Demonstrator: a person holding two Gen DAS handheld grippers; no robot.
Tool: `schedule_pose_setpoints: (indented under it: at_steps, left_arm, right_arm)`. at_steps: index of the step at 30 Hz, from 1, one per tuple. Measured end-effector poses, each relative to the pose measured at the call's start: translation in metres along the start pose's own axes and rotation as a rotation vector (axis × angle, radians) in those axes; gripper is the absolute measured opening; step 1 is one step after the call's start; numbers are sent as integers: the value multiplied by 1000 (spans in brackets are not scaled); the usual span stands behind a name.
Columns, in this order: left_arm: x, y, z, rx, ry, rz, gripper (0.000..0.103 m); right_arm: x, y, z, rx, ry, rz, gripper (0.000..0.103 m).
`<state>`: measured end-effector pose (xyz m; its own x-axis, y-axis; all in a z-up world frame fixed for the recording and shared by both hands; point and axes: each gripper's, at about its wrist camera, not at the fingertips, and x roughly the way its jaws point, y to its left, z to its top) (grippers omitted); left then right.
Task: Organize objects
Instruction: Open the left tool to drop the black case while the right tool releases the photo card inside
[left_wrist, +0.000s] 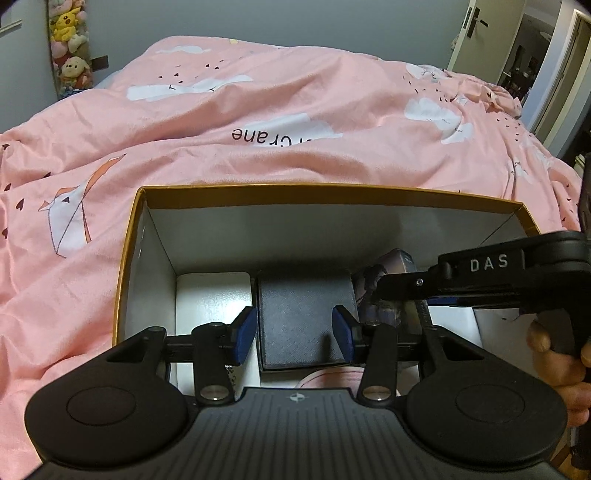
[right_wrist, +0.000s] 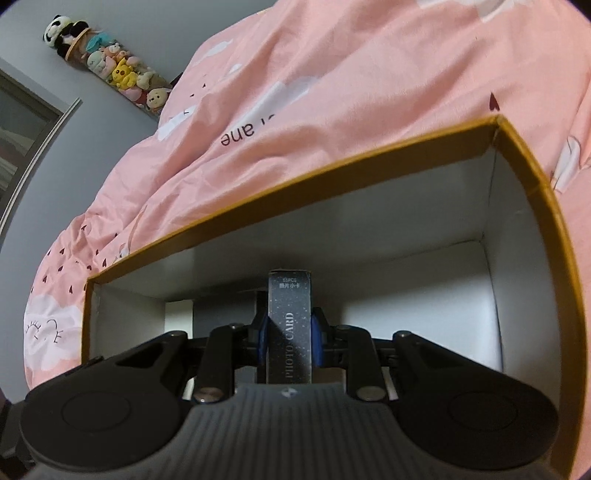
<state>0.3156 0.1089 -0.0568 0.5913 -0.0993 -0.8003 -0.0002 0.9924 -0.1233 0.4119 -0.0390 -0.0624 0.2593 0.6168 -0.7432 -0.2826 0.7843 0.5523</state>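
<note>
Big box (left_wrist: 317, 192): open, gold rim, white inside, sits on pink blanket (left_wrist: 258, 110).
Left gripper (left_wrist: 294, 334): jaws apart, blue pads either side of black box (left_wrist: 303, 314) but not squeezing it.
Black box: lies flat in big box, next to white box (left_wrist: 210, 299).
Right gripper (right_wrist: 289, 338): clamped tight on photo card box (right_wrist: 289, 325), held up on end, inside big box w/ its back wall behind.
Hand (left_wrist: 561, 354): holds right gripper's handle.
</note>
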Motion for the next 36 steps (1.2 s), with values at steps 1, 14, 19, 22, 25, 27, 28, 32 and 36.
schedule_pose_setpoints:
  at_steps: [1,14,19,22,25,27,28,32,36]
  left_arm:
    - [0,0,-1,3,2,-3,52]
    - [-9,-4,-12,11,-27,3,62]
    - [-13,-5,-16,13,-32,11,65]
    - [-18,-6,-17,19,-44,8,69]
    - [-21,-8,-19,29,-57,11,70]
    - [-21,-10,-19,37,-61,23,70]
    - [-20,-11,-20,43,-61,27,70]
    - [-21,-12,-23,61,-62,34,70]
    - [-23,-13,-23,58,-61,33,70]
  right_arm:
    - [1,-2,1,2,3,10,24]
    - [3,18,1,-279,55,-148,44]
    - [1,21,-4,-432,99,-193,47]
    - [-1,27,-8,-535,133,-211,56]
    - [-5,32,-18,-645,188,-204,60]
    - [-2,35,-28,-722,225,-220,60]
    - [-1,36,-32,-759,236,-230,60]
    - [7,39,-46,-880,262,-250,56]
    - [15,42,-48,-935,273,-265,42]
